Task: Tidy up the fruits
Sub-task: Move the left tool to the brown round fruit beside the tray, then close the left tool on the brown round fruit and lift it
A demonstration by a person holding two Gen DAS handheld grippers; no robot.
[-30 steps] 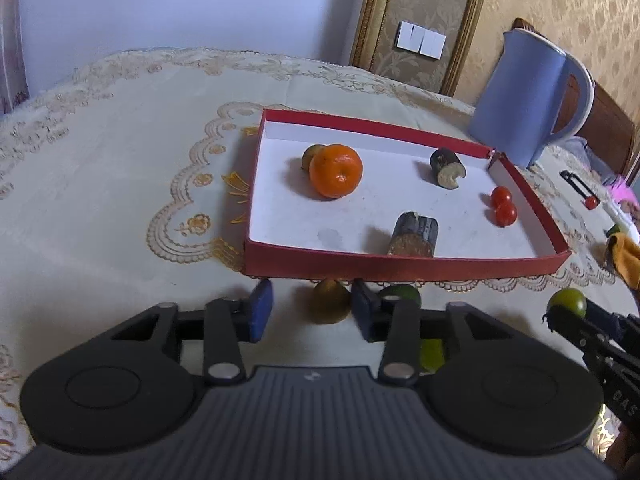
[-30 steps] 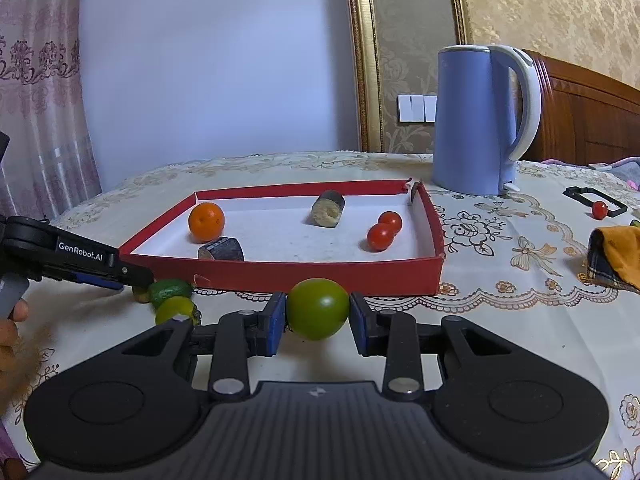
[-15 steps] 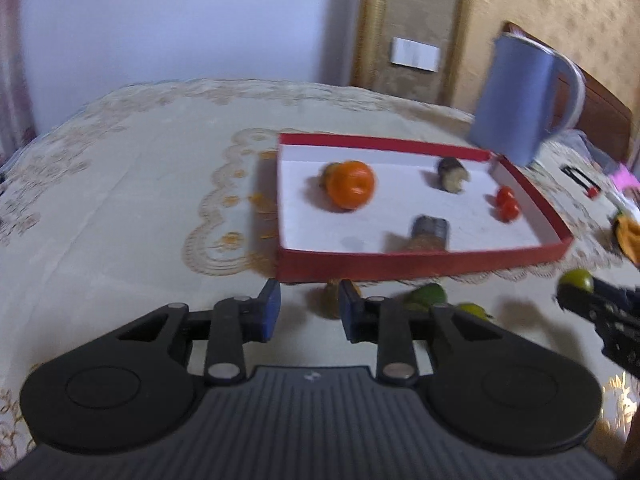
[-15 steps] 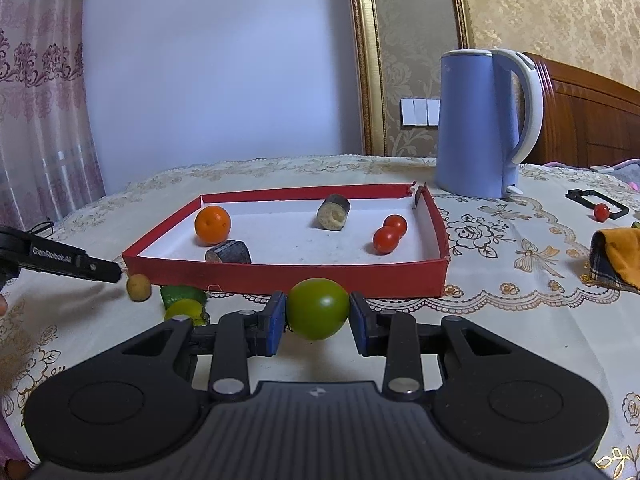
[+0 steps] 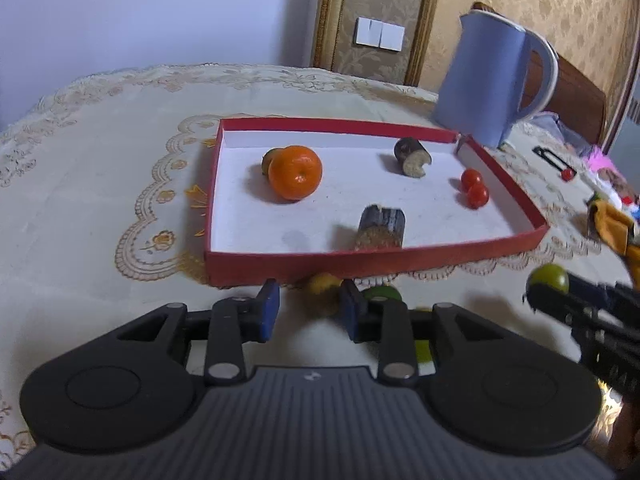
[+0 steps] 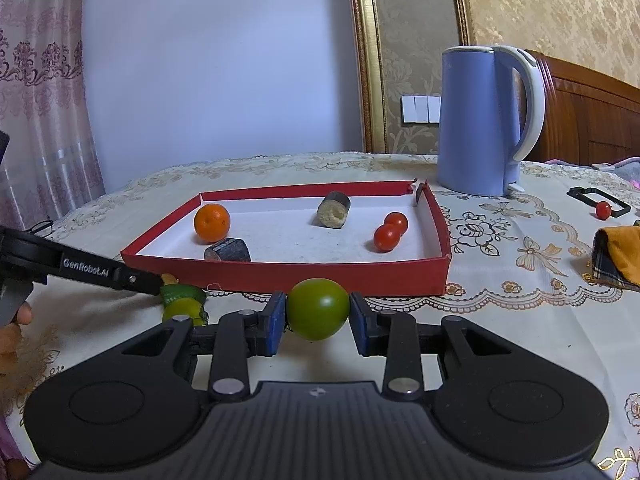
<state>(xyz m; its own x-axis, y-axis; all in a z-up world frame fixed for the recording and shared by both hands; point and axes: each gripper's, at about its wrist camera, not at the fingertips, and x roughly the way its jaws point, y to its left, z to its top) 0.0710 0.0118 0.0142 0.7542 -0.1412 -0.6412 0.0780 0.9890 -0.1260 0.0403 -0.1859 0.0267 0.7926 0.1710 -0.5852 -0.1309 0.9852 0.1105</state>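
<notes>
A red tray (image 5: 372,266) (image 6: 320,276) holds an orange (image 5: 295,173) (image 6: 212,222), two cherry tomatoes (image 5: 474,188) (image 6: 390,230) and two dark cut pieces (image 5: 380,226) (image 6: 334,210). My left gripper (image 5: 307,312) is open just before the tray's near wall, its fingers on either side of a small yellow fruit (image 5: 322,292) on the cloth. Two green fruits (image 5: 382,293) (image 6: 182,300) lie to its right. My right gripper (image 6: 318,318) is shut on a green tomato (image 6: 318,308) (image 5: 548,278), held in front of the tray.
A blue kettle (image 5: 492,84) (image 6: 488,120) stands behind the tray's right corner. An orange cloth (image 6: 620,256), a black frame and a stray cherry tomato (image 6: 603,210) lie to the right. Embroidered tablecloth stretches left of the tray.
My left gripper drew back from the tray, then moved in again around the yellow fruit, and its fingers opened wider. My right gripper kept hold of the green tomato, almost still.
</notes>
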